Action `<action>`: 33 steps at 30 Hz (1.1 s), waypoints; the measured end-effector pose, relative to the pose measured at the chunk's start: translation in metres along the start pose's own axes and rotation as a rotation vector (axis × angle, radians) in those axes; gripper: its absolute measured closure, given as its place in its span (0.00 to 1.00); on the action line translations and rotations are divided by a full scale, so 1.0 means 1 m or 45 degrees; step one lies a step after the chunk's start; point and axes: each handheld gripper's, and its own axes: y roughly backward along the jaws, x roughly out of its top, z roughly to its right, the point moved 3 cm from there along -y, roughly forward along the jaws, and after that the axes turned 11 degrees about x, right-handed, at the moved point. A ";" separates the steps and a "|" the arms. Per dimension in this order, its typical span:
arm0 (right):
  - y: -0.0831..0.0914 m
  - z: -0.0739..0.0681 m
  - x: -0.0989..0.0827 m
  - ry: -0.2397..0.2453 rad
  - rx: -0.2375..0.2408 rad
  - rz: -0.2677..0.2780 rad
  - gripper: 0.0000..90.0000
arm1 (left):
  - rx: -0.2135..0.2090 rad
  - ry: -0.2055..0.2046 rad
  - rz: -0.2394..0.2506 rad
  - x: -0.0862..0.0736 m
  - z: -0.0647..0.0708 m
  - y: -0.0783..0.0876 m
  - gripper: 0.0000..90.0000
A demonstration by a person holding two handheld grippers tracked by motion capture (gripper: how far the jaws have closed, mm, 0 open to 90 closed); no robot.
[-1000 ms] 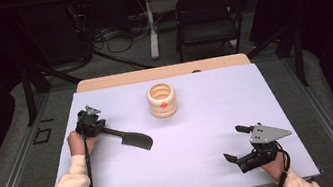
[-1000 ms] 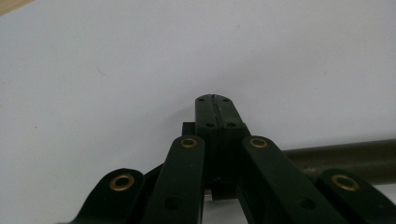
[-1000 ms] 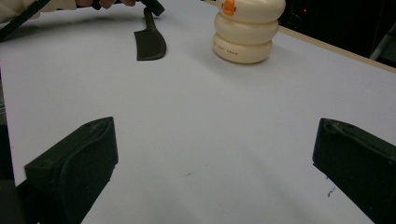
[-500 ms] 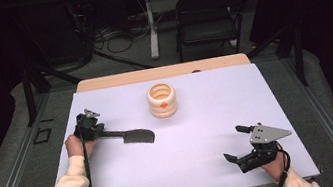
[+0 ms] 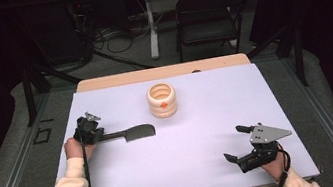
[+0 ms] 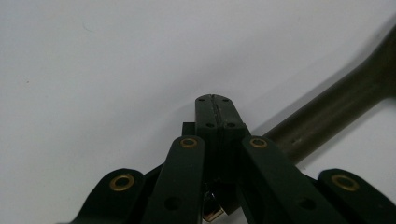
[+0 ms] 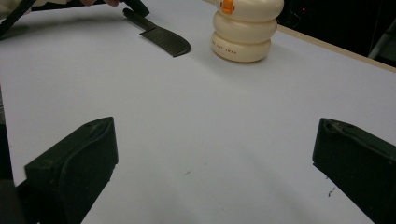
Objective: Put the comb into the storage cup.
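Note:
A black spatula [image 5: 133, 132] lies across the left half of the white table [image 5: 185, 161], blade toward the middle. My left gripper [image 5: 90, 131] sits at the handle's end. In the left gripper view its pads [image 6: 212, 100] meet with nothing between them, and the spatula handle [image 6: 336, 107] runs out from behind the right jaw. Whether the jaws touch the handle I cannot tell. My right gripper [image 5: 233, 141] rests near the front right corner, jaws wide open and empty. Its own view looks between them [image 7: 217, 128] at the spatula blade [image 7: 163, 39].
A cream ribbed pot [image 5: 161, 100] with an orange dot stands at the table's middle back, also seen as the pot [image 7: 243, 32] in the right gripper view. A chair [image 5: 205, 14] and cables lie on the floor beyond the table's far edge.
The spatula has swung from slanting down-right to nearly level, its blade drifting away from the person. The left gripper shifted slightly with the handle end. The right gripper kept still.

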 end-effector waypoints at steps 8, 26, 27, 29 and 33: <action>0.000 0.000 0.000 0.006 0.000 0.001 0.00 | -0.007 -0.004 -0.015 -0.004 0.000 0.004 1.00; -0.001 0.000 0.000 0.003 0.001 -0.005 0.00 | -0.016 -0.021 -0.029 -0.017 0.002 0.018 1.00; -0.001 0.000 0.000 0.003 0.001 -0.005 0.00 | -0.014 -0.017 -0.023 -0.018 0.003 0.018 1.00; -0.001 0.000 0.000 0.003 0.001 -0.007 0.00 | -0.018 -0.024 -0.033 -0.019 0.003 0.019 1.00; -0.001 0.000 0.000 0.003 0.001 -0.007 0.00 | -0.026 -0.028 -0.037 -0.021 0.005 0.021 1.00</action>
